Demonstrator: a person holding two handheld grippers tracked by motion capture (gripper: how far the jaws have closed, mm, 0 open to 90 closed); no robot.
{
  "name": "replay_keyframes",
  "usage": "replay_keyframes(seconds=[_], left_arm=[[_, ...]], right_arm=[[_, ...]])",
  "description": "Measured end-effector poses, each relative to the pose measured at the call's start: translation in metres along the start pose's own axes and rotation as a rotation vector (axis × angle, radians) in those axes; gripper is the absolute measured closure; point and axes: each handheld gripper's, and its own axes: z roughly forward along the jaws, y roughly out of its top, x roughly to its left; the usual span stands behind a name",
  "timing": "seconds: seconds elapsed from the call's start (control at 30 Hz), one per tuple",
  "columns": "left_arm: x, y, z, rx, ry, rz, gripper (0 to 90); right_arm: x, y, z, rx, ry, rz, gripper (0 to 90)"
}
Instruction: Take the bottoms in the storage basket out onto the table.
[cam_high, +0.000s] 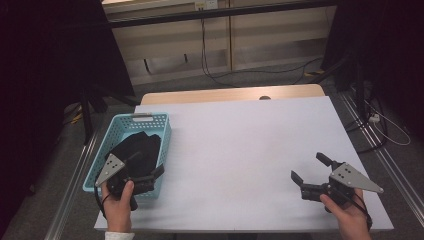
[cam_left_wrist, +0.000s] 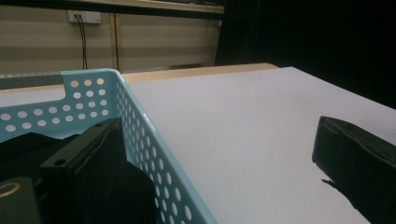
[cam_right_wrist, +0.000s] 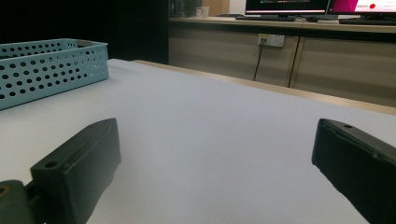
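While the dark cloth (cam_high: 137, 147) lies bunched inside the light blue perforated basket (cam_high: 165, 131) at the lower left of the high view, the left gripper (cam_high: 146, 170) hangs over the basket's near end, at its right-hand wall. Its fingers (cam_left_wrist: 91, 158) are spread wide and released; in the left gripper view one sits inside the basket above the cloth (cam_left_wrist: 28, 144) and the other outside, over the bare white surface (cam_left_wrist: 243, 126), with the basket wall (cam_left_wrist: 154, 154) running between them. Whether that inner finger touches the cloth I cannot tell.

Over at the lower right of the high view, well apart from the basket, the right gripper (cam_high: 311, 167) is held in a hand (cam_high: 345, 212) just above the surface (cam_high: 240, 145). Its fingers (cam_right_wrist: 81, 161) are likewise released, nothing between them but white tabletop, and the basket (cam_right_wrist: 51, 70) shows far off at the upper left of the right gripper view. Beyond the surface stand pale cabinets (cam_high: 220, 45) with cables (cam_high: 205, 55) trailing down.
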Motion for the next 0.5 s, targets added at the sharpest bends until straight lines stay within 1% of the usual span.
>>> replay_keyframes(seconds=[0.13, 0.2, 0.3, 0.5], left_arm=[[-0.0003, 0.0005, -0.0001, -0.001, 0.0, 0.0, 3.0], [-0.0011, 0.001, -0.0001, -0.008, 0.0, -0.008, 3.0], [-0.0008, 0.0018, -0.0005, -0.004, 0.001, 0.002, 3.0], [-0.0003, 0.0055, -0.0007, -0.014, 0.004, -0.006, 3.0]], right_arm=[[0.0001, 0.0, -0.0005, 0.001, 0.004, -0.003, 0.6], [0.0002, -0.0001, -0.0007, 0.002, 0.005, -0.004, 0.5], [0.0002, 0.0001, -0.0009, 0.0, 0.006, -0.002, 0.6], [0.0003, -0.0004, -0.0008, 0.002, 0.007, 0.001, 0.6]])
